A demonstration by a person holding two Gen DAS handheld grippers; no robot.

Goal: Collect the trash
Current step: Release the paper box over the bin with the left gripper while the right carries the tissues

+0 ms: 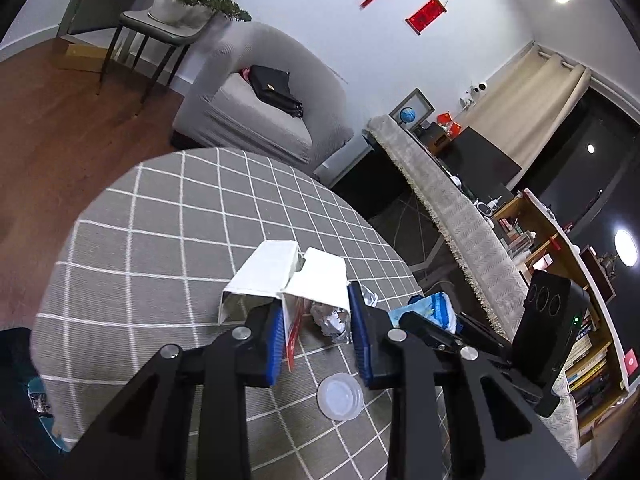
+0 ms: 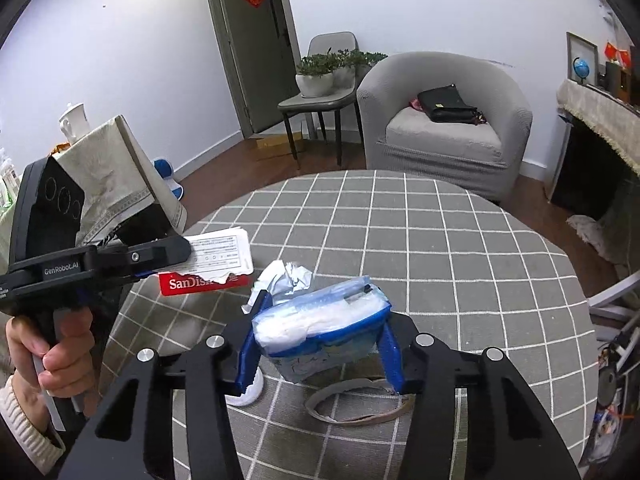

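Note:
On the round table with a grey checked cloth (image 2: 440, 240), my left gripper (image 1: 316, 312) is shut on a torn white and red SanDisk package (image 1: 312, 280); in the right wrist view that package (image 2: 208, 268) hangs from the left gripper (image 2: 172, 264) just above the cloth. My right gripper (image 2: 324, 320) is shut on a blue and white tissue pack (image 2: 320, 328), with its blue pads against both sides. Between the two grippers, a crumpled foil ball (image 2: 286, 276) lies on the cloth. A clear plastic lid (image 1: 340, 396) lies under the left gripper.
A thin tape ring (image 2: 356, 404) lies on the cloth under the right gripper. Beyond the table stand a grey armchair (image 2: 440, 132) with a black bag and a chair with potted plants (image 2: 320, 76). A person's hand (image 2: 60, 352) grips the left handle. A cloth-draped shelf (image 1: 460, 216) runs along the right.

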